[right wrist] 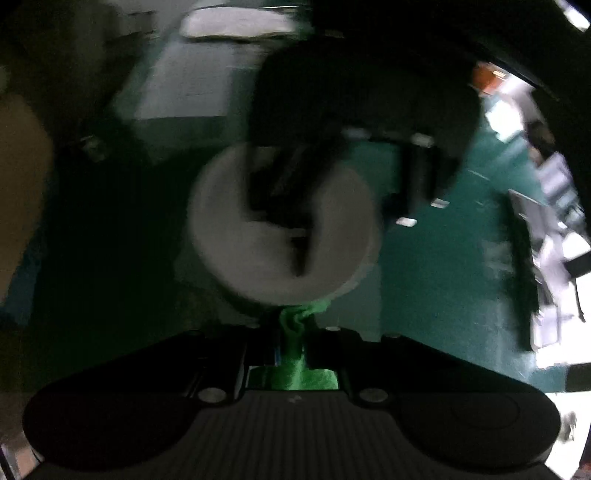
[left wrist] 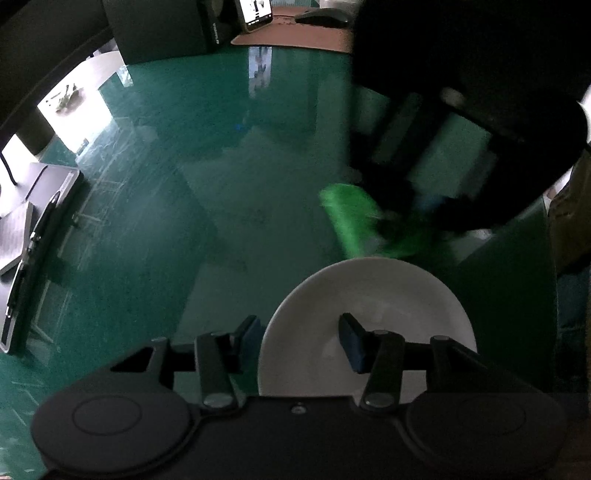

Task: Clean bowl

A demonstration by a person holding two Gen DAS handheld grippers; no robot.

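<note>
Bowl: a white bowl (left wrist: 365,325) sits on the green counter (left wrist: 221,206), near its edge on the person's side, directly ahead of the left gripper; in the right wrist view the same bowl (right wrist: 236,225) is blurred and partly covered by the left gripper's dark body.
Left gripper: the left gripper (left wrist: 301,341) has its fingers spread wide; one blue-padded finger (left wrist: 352,345) hangs over the bowl's inside, the other finger (left wrist: 249,332) lies outside the rim. Whether either pad touches the bowl cannot be told.
Right gripper: the right gripper (right wrist: 291,347) has its fingers closed on a green cloth (right wrist: 293,354), which bunches up between them and reaches toward the bowl's near rim.
Cloth from the left view: the green cloth (left wrist: 354,221) hangs blurred just beyond the bowl's far rim, under the right gripper (left wrist: 410,206); contact with the bowl is unclear.
Counter far edge: a brown mat (left wrist: 295,35) with a black mouse (left wrist: 321,16) and a lit phone (left wrist: 255,13).
Counter left edge: a dark tablet (left wrist: 37,229) with a pen (left wrist: 44,218) lying on it.
</note>
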